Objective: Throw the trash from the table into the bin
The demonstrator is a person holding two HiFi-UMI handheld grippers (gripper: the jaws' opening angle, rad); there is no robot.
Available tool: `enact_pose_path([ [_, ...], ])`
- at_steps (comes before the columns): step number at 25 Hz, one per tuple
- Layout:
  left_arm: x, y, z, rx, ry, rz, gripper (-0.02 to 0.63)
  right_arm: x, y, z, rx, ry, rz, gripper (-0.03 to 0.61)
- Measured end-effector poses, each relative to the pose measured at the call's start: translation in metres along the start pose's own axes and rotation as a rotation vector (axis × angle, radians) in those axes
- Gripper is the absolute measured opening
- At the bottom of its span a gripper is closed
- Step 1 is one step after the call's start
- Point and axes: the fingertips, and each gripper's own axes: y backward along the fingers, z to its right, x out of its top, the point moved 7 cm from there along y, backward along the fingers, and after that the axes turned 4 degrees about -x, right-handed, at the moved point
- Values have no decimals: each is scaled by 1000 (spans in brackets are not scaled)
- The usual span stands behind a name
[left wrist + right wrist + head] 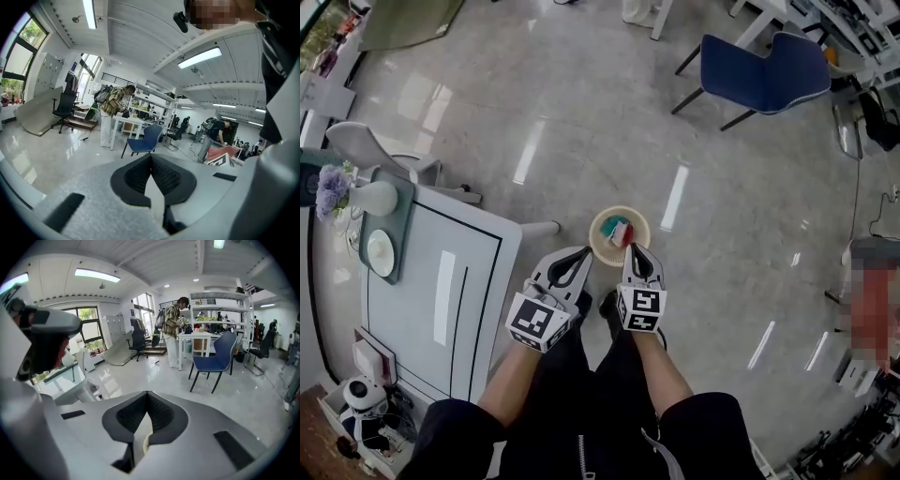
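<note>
A round cream bin (598,239) stands on the floor in the head view, just ahead of my feet, with red, green and white trash (621,232) inside it. My right gripper (636,247) hangs at the bin's near rim, jaws together and empty. My left gripper (584,251) is beside it, a little left of the bin, also closed with nothing held. In the left gripper view the left gripper (151,155) points out across the room with its tips touching. In the right gripper view the right gripper (147,393) likewise shows its tips meeting and nothing between them.
The white table (422,309) is at my left, carrying a green tray (382,246) with a white dish and a vase of purple flowers (333,187). A blue chair (764,66) stands across the glossy floor. A person in a plaid shirt (173,329) stands at a far desk.
</note>
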Motion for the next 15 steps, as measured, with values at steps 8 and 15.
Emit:
enact_pose_path([
  [8, 40, 23, 15, -5, -36, 30, 6, 64, 63, -17, 18, 8, 101, 8],
  [15, 46, 41, 31, -26, -59, 50, 5, 75, 97, -27, 0, -17, 148, 8],
])
